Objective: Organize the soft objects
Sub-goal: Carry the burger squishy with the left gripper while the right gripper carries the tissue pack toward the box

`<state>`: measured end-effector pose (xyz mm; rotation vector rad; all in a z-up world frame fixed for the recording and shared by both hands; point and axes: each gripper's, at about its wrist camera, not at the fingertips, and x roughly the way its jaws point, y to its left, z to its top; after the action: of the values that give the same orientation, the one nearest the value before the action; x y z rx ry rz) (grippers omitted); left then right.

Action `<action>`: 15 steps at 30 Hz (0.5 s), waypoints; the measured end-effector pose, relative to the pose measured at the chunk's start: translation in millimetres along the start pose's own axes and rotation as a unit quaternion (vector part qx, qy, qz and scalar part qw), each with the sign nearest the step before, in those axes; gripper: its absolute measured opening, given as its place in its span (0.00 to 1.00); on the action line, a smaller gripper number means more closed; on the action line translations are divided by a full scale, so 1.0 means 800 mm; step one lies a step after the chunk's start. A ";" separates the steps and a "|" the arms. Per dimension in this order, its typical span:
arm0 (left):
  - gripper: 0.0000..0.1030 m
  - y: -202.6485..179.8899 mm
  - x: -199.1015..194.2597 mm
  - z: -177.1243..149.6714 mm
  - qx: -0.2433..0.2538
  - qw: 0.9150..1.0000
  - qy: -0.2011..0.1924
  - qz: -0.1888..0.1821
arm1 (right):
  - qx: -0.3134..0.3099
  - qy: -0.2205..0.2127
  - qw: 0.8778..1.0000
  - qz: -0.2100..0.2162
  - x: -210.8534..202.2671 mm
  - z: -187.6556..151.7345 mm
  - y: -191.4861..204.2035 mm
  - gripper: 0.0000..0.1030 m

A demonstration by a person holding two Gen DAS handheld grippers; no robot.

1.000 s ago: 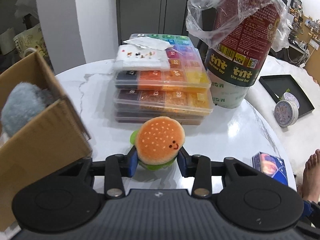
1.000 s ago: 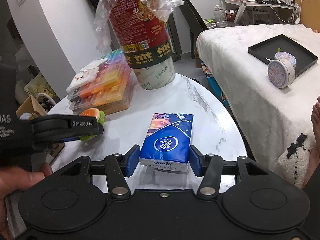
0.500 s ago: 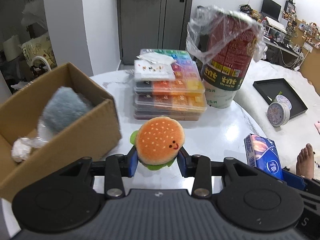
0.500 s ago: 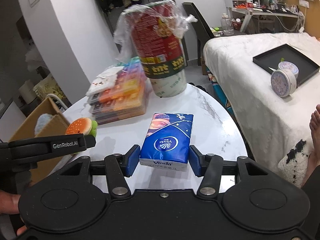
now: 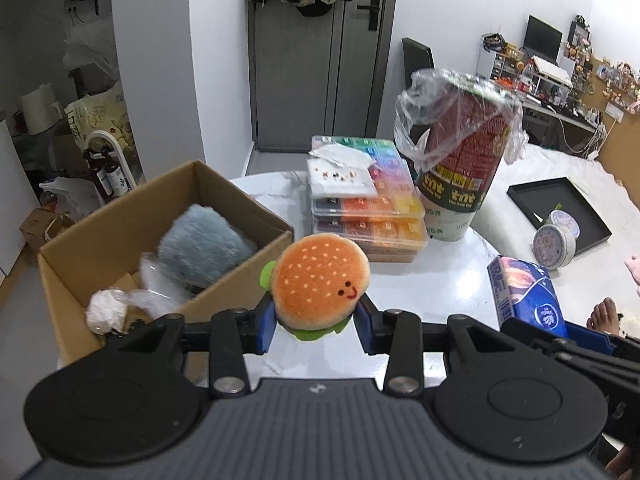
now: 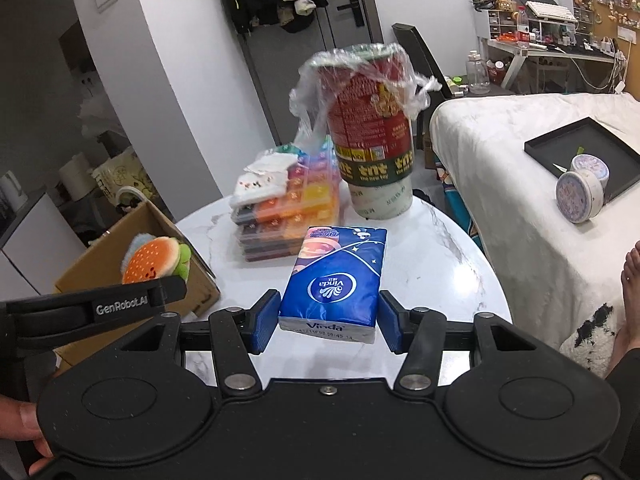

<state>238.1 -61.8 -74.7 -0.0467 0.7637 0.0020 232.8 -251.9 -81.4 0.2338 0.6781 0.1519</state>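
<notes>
**Burger plush and tissue pack both gripped above the round table**

The white marble table (image 6: 452,256) is carrying an open cardboard box (image 5: 100,240) at its left edge, with a grey plush (image 5: 204,248) and crumpled plastic lying inside; the box's near corner is running behind the gripper body. A wrapped red tnt tub (image 6: 370,120) is standing behind stacked bead cases (image 6: 292,212).

The right gripper (image 6: 327,322) is pinching a blue Vinda tissue pack (image 6: 336,280) partway closed, its blue pads pressing the pack's long sides, the long axis pointing away toward the tub, raised off the table.

The left gripper (image 5: 316,322) is squeezing a burger plush (image 5: 320,280) between its pads, bun face tilting toward the camera, beside the box's near wall. Its underside is staying hidden.
</notes>
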 end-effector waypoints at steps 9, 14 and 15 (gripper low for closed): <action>0.38 0.032 -0.039 0.011 0.002 1.000 -0.010 0.002 | 0.004 -0.003 1.000 0.012 -0.027 0.005 0.021 0.50; 0.38 0.054 -0.058 0.021 0.001 1.000 -0.016 0.001 | -0.002 -0.001 1.000 0.031 -0.040 0.012 0.043 0.50; 0.38 0.058 -0.061 0.022 0.003 1.000 -0.017 -0.002 | -0.005 -0.002 0.999 0.033 -0.041 0.013 0.048 0.50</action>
<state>214.5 -14.0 -30.0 -0.0428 0.7290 -0.0025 211.9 -223.5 -43.5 0.2463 0.6658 0.2180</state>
